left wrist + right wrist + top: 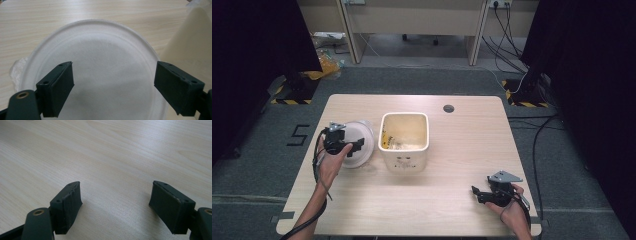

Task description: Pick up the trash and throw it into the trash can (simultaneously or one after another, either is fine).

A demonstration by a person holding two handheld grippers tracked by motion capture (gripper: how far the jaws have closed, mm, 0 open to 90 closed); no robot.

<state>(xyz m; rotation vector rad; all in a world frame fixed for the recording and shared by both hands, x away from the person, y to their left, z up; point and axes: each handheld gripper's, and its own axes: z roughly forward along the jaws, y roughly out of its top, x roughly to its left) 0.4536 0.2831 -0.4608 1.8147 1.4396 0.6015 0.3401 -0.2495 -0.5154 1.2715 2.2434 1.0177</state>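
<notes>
Wooden table [452,150]: white plate [100,75] lies under the wide-spread left hand-held gripper [113,85], beside a bin [404,142].

White paper plate [362,145]: round, shallow, raised rim, matte fibrous surface, nothing on it. Lies flat on the desk [462,150], left of centre, just left of the bin and close against it. A scrap of clear plastic film [15,71] shows under its edge in the left gripper view.

Bin [404,140]: cream-white, square with rounded corners, upright, open top, standing near the middle of the desk. Inside are some light scraps with yellow showing; contents too small to identify. Faint markings on its near wall.
</notes>
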